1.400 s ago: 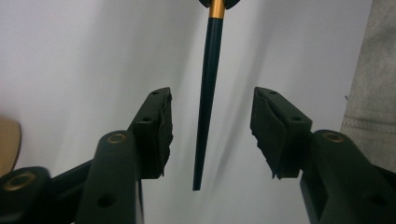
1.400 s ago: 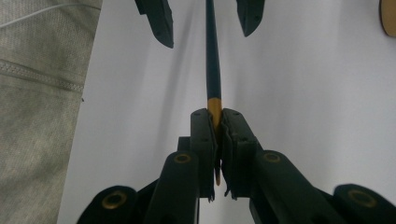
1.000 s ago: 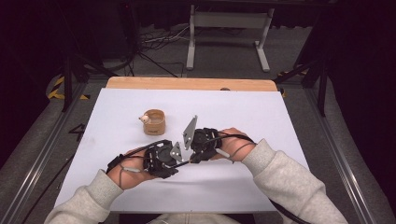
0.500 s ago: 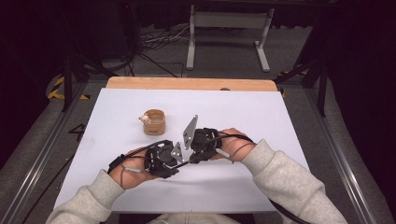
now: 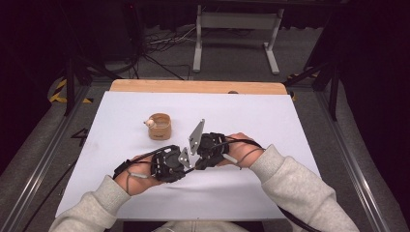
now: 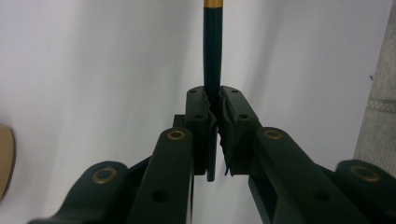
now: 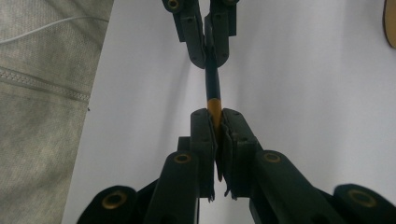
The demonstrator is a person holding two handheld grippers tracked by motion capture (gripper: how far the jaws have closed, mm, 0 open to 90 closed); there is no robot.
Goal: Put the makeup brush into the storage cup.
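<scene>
Left gripper (image 6: 214,109) has just been closing and now clamps the dark end of a slim pen (image 6: 212,56) with a gold band. Right gripper (image 7: 215,119) is pinched tight on the pen's gold end. Both sit near the desk's (image 5: 290,121) front edge, mid-width, pen level between them. Small wooden cup (image 5: 160,125) stands further back-left. Dark room, cables on the floor.

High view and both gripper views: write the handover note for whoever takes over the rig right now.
Left gripper: shut on the pen's dark barrel; its jaws have just been closing.
Right gripper: shut on the pen at its gold band.
Pen: held level between both grippers, above the white table.
Wooden cup: stands apart, beyond the left gripper.
Done: two-handed grip.
Left: probably pulling the pen apart or capping it; unclear.
</scene>
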